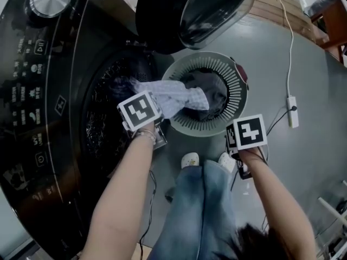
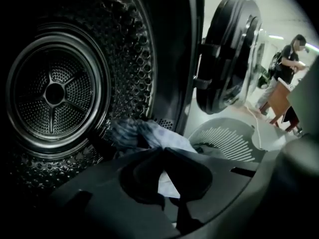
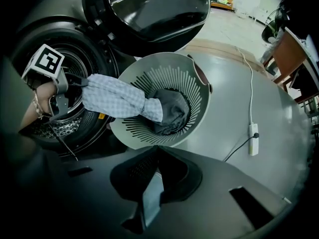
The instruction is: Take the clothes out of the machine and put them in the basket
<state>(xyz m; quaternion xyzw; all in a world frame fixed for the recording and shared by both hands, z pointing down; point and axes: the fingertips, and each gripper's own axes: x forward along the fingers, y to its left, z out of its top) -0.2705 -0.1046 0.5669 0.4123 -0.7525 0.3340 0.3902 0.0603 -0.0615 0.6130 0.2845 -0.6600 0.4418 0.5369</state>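
On the grey floor [image 1: 309, 161] the basket [image 1: 239, 108] stands just beside the drum [image 1: 103, 121]. The left tool [image 2: 162, 156] pinches a checked shirt [image 1: 173, 99] stretched lengthwise toward it. The right tool [image 3: 154, 176] is pressed together, empty.

shirt [image 1: 176, 99]: pale blue check | garment [image 1: 214, 91]: dark grey | basket [image 1: 203, 128]: grey | machine [image 1: 32, 118]: black

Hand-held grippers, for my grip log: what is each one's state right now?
Left hand-held gripper: shut on the pale checked cloth.
Right hand-held gripper: shut, nothing held.
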